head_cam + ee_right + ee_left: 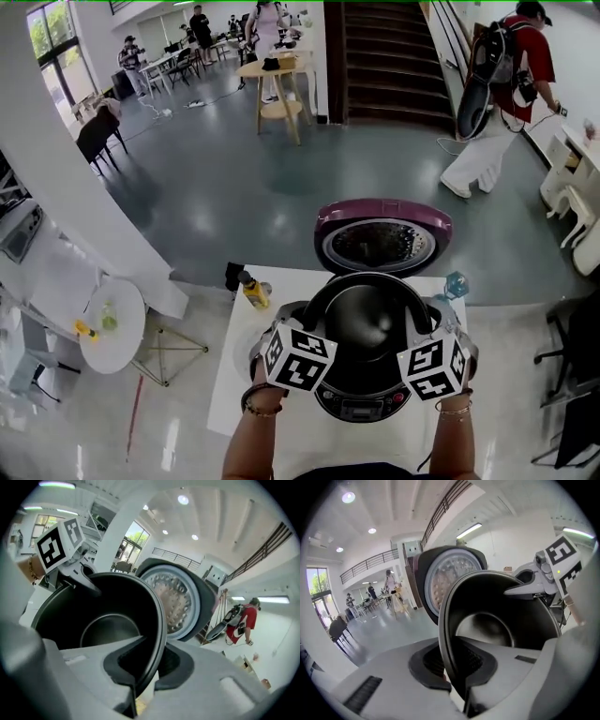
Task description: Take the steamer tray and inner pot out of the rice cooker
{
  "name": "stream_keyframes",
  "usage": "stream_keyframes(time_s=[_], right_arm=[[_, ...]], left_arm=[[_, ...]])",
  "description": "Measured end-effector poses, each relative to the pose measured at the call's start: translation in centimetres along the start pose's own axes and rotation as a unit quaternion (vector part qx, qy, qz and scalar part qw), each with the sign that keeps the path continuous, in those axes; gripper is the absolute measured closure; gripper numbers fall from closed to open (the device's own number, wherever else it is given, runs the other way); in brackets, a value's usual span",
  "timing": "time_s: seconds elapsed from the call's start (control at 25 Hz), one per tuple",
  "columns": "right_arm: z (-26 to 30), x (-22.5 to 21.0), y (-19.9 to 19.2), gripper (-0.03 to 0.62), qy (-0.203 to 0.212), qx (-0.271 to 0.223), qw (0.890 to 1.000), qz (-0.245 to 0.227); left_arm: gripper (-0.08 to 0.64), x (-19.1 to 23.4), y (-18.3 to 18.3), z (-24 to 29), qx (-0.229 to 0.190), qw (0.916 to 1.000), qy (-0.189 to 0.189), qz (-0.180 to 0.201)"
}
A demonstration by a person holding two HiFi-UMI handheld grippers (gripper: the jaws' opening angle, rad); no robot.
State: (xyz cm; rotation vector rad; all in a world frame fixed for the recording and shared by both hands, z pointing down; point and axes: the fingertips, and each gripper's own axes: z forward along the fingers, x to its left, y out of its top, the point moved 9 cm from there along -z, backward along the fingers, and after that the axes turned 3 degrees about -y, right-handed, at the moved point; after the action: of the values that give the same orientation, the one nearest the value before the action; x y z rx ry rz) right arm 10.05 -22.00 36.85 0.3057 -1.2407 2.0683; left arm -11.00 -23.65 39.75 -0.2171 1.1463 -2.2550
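Your left hand-held gripper (457, 682) and right hand-held gripper (140, 679) each clamp the inner pot (366, 321) by its rim. Only the head view shows the rice cooker (361, 405) body beneath, apparently clear.

I have my left gripper (311, 328) on the left rim of the pot (370, 319) and my right gripper (433, 328) on the right rim, opposite each other. Their marker cubes face up toward the head camera. My left forearm (251, 445) and right forearm (457, 445) reach forward side by side, with a bracelet (259, 405) on each wrist. In the left gripper view the fingers (393, 686) are clamped on the rim, its thin wall pinched between the pads. The right gripper view shows the same pinch. Both grippers slope forward and down.
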Motion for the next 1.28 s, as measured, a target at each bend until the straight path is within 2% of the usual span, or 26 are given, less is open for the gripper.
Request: stream_keyframes(time_s=[0.2,0.4,0.56,0.72,1.0,1.28], right_arm=[[-5.1,-0.4,1.4,0.561,-0.035,-0.040,0.999,-0.008],[-10.4,0.3,1.6,0.565,-0.072,-0.061,0.996,0.002],[-14.5,0.6,0.4,0.568,-0.108,-0.069,0.992,0.017],[-18.0,-0.3,-1.5,0.571,-0.132,-0.064,0.989,0.037],[-23.2,-2.3,-7.5,0.569,-0.164,-0.031,0.984,0.065],[-27.5,-5.6,-17.0,0.575,-0.158,0.019,0.981,0.113]], left_arm=[[0.543,-1.6,1.0,-4.5,-0.047,0.9988,0.014,0.004],[0.543,-3.5,1.3,-8.3,-0.086,0.9960,0.006,0.025],[0.543,-5.8,1.5,-10.4,-0.111,0.9927,-0.006,0.047],[0.543,-8.9,2.7,-11.4,-0.119,0.9895,-0.019,0.079],[0.543,-16.3,4.3,-11.1,-0.114,0.9856,-0.054,0.113],[0.543,-27.3,4.4,-8.4,-0.085,0.9836,-0.084,0.135]])
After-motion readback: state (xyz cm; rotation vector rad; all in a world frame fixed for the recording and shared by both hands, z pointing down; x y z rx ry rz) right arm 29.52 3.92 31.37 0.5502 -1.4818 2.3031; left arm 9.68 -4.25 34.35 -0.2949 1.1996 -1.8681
